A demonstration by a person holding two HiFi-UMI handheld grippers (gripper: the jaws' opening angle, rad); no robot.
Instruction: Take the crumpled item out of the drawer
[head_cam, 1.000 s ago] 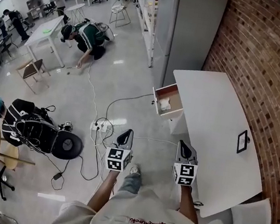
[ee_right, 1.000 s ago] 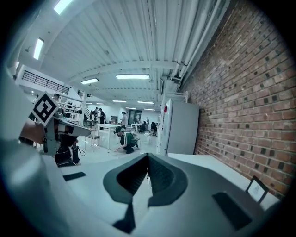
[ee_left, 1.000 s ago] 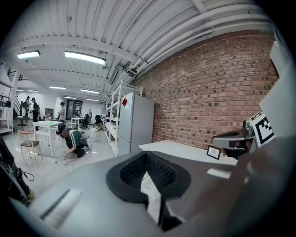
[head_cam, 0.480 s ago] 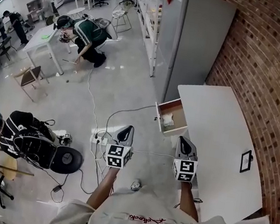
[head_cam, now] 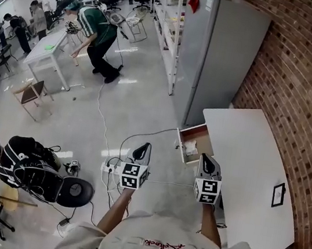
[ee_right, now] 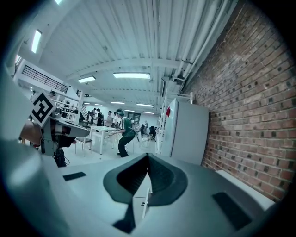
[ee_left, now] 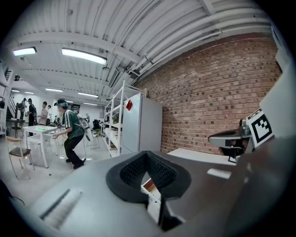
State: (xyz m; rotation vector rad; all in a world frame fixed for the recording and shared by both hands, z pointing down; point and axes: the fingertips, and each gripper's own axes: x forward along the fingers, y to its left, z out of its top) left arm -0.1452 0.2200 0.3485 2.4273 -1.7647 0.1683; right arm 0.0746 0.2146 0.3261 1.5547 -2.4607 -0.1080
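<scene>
The drawer (head_cam: 199,137) stands pulled out of the white table (head_cam: 250,159), wooden inside, and a white crumpled item (head_cam: 189,149) lies in it. My right gripper (head_cam: 208,160) is shut and empty, just right of and nearer than the drawer. My left gripper (head_cam: 143,148) is shut and empty, over the floor to the drawer's left. In the left gripper view the jaws (ee_left: 147,153) meet at the tips, and the drawer (ee_left: 149,186) shows below them. In the right gripper view the jaws (ee_right: 148,156) are closed, with the white drawer front (ee_right: 141,201) under them.
A tall grey cabinet (head_cam: 226,50) stands beyond the table, against the brick wall (head_cam: 309,86). A small black frame (head_cam: 278,195) stands on the table. Cables and a power strip (head_cam: 111,166) lie on the floor, with black bags (head_cam: 38,161) at the left. A person in green (head_cam: 100,33) stands far off.
The view has shifted, and the drawer and table now sit closer to my right gripper. The person in green has risen from a crouch. Both grippers stay shut.
</scene>
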